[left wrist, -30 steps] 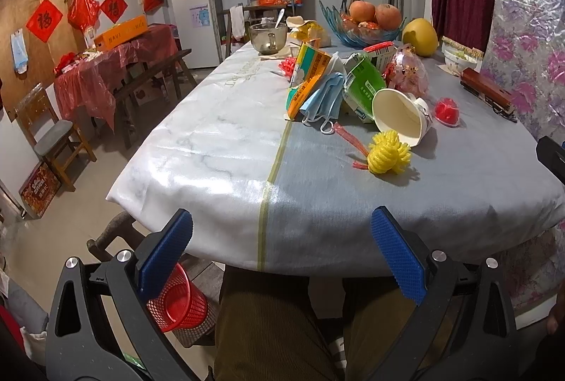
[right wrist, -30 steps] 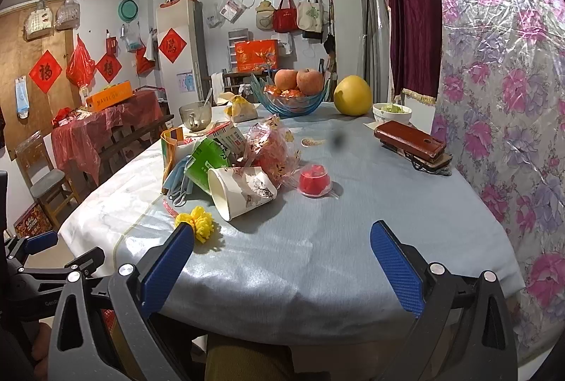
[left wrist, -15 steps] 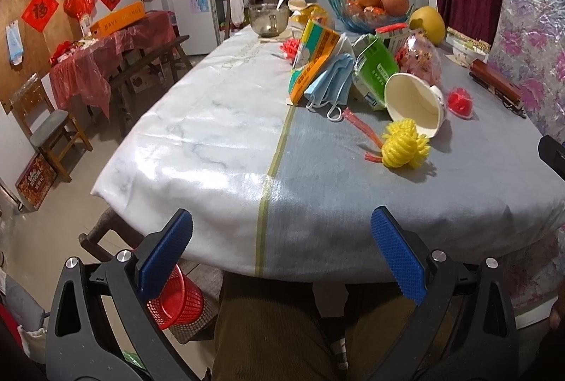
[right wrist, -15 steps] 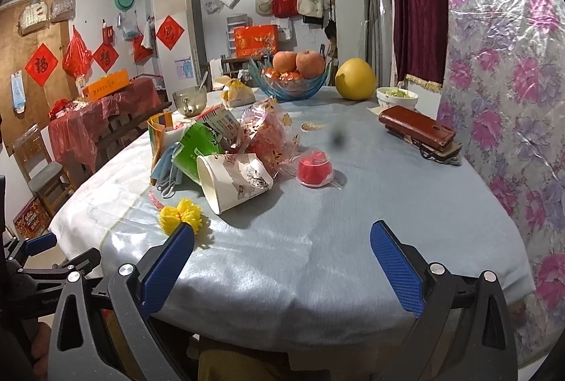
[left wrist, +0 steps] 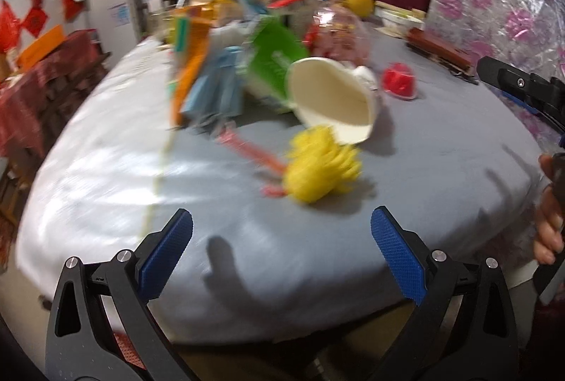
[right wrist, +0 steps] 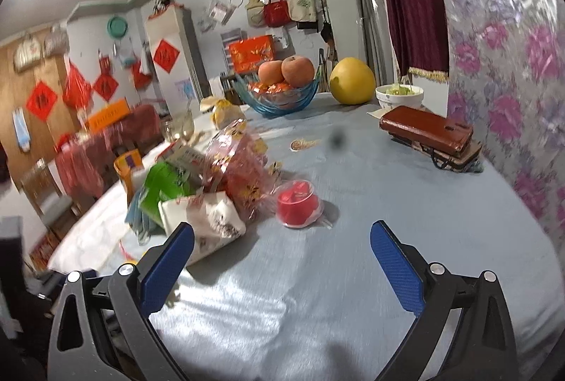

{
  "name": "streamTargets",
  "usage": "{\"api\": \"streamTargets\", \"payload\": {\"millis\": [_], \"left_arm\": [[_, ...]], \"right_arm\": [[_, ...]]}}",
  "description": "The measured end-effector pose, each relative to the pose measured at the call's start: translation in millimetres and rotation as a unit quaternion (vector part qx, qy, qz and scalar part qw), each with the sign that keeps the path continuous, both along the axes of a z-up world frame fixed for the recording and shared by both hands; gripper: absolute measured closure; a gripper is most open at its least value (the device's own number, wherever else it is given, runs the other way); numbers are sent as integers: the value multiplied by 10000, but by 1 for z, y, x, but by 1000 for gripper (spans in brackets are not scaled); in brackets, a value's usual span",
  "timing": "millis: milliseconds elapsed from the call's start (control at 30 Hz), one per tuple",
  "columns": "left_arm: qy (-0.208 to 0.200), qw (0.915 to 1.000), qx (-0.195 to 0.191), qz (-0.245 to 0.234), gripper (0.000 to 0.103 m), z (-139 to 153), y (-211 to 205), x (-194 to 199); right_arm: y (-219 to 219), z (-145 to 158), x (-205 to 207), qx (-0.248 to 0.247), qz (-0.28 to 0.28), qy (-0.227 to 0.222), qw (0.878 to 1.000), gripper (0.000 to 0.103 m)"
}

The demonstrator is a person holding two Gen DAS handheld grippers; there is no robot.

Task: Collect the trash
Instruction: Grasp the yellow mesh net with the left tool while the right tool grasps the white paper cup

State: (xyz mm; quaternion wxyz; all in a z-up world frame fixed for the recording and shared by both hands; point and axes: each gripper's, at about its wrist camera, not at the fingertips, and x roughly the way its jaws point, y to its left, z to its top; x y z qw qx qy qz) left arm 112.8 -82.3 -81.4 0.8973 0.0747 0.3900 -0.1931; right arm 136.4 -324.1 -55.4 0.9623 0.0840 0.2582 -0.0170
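Observation:
A heap of trash lies mid-table: a tipped white paper cup, a yellow frilly ball on a red strip, a blue face mask, a green carton, an orange packet, a crinkled clear wrapper and a small red jelly cup. My left gripper hangs open over the table's near edge, just short of the yellow ball. My right gripper is open too, above the grey cloth, with the paper cup by its left finger and the jelly cup ahead.
A blue glass fruit bowl, a yellow pomelo, a white bowl and a brown wallet on a phone sit at the far side. A flowered covering hangs on the right. A chair and red-covered table stand left.
Both grippers have moved forward over the table toward the trash heap, which looms larger now. The left view is blurred by the motion. Both stay open.

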Motion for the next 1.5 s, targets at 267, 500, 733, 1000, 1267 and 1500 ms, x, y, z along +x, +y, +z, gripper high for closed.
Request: {"api": "streamTargets", "payload": {"millis": [267,500,733,1000,1267,1500], "left_arm": [[-65,9997,-167,162,6,-7,-21,31],[-276,9995,17,162,5,-16,-22,35],[-512,9986,-128,5,6,-19,-15,30],[-614,9975,-356,64,6,-20,11,18],[-563,9964,-633,-31,7,-15,15,16],[-546,9959,-719,-13,17,-6,4,24]], "right_arm": [[-19,-12,10,599,17,-426,9973,5],[-1,-24,24,711,398,-269,9963,5],[40,-32,57,885,1129,286,9892,5],[84,-39,104,640,1465,1182,9800,5],[62,-44,101,1392,1562,1081,9719,89],[36,-40,76,1628,1319,709,9752,89]]}}
